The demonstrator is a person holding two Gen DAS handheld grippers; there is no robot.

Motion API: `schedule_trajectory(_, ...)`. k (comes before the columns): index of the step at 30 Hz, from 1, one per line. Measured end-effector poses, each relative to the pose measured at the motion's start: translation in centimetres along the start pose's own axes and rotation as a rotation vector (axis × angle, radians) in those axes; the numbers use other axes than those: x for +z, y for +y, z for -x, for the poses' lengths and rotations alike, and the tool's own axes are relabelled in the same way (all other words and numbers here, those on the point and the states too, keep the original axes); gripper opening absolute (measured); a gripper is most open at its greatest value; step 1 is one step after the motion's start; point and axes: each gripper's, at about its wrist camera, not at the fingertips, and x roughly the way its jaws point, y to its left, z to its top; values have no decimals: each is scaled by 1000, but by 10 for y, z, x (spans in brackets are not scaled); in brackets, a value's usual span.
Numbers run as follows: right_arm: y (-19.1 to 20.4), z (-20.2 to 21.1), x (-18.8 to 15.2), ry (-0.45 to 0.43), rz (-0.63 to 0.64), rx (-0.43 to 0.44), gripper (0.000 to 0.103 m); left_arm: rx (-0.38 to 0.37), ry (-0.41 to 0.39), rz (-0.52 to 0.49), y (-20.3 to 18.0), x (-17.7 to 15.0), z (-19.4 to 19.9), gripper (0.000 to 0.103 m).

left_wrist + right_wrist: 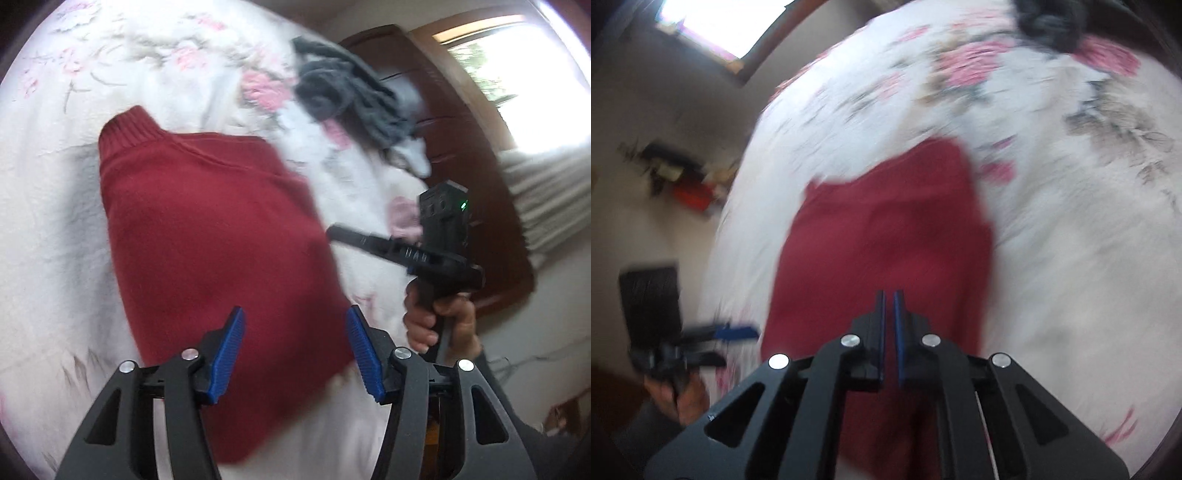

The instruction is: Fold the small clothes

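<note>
Both hand-held grippers hover above the bed and neither holds cloth. On the left gripper (295,347) the blue pads stand wide apart over the near edge of the red sweater (207,229); on the right gripper (888,332) they are drawn nearly together with only a thin slit between and nothing in it.

That sweater lies on the white floral bedspread (59,206) as a compact block, its ribbed band pointing away in the left wrist view, so it looks partly folded already. A heap of grey clothes (351,92) sits well apart, toward the wooden headboard (461,122).

Both views are smeared by motion, so fine creases cannot be read.

My judgement is that another fold, or a final squaring-up, comes next. To do it well, the right pads need to part before coming down. Each gripper should take a corner of the same edge through all layers — not just the top one. Then both should lift together and lay the edge flush — pulling unevenly would skew the block.
</note>
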Motion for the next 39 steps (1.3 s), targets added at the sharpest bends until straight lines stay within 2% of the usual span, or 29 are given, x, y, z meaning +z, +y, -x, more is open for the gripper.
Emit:
schedule_trajectory(1,3,-4,-8,24,20,-11,5,20,18,0,1,-6,-6,57)
schedule_trajectory(2,2,-10,-17,48,37,-41,0,64,45,6,7,-11,-17,57)
schedule_trajectory(3,-4,-18,-24,50,62,-124,0,73,52,16,10,-13,-24,55)
schedule_trajectory(4,-10,-20,-27,43,66,-169,0,74,60,31,14,-15,-31,52)
schedule_trajectory(6,-21,-7,-32,17,-3,-153,0,79,40,62,12,-12,-28,51)
schedule_trajectory(8,-7,17,-38,-23,18,-140,3,47,14,58,5,-12,-16,56)
schedule_trajectory(10,10,33,-46,-39,51,-76,3,35,-13,40,-1,-17,-6,62)
schedule_trajectory(11,19,35,-54,-28,82,-65,4,53,-18,42,0,-20,-5,66)
schedule_trajectory(15,6,-2,-67,78,83,-139,0,55,4,105,9,-35,-13,67)
schedule_trajectory(18,-6,17,-64,31,14,-91,0,17,-52,125,9,-50,17,73)
schedule_trajectory(19,-9,29,-63,5,-8,-75,7,22,-71,135,13,-51,22,81)
schedule_trajectory(20,-12,38,-63,-7,-29,-66,18,31,-87,146,19,-55,29,83)
schedule_trajectory(24,-59,60,-49,-34,-222,86,37,37,-59,280,66,-63,31,84)
schedule_trajectory(25,-68,61,-46,-33,-269,132,51,31,-54,307,75,-66,29,84)
schedule_trajectory(26,-73,61,-42,-29,-312,174,58,32,-54,317,81,-67,29,84)
schedule_trajectory(29,-92,52,-28,-15,-394,281,59,9,-55,337,92,-74,28,84)
schedule_trajectory(32,-103,35,-12,14,-422,322,63,-45,-67,339,98,-80,33,84)
schedule_trajectory(36,-94,18,10,69,-397,306,66,-73,-61,342,101,-75,27,84)
schedule_trajectory(39,-90,6,18,106,-361,252,68,-84,-50,347,104,-69,16,84)
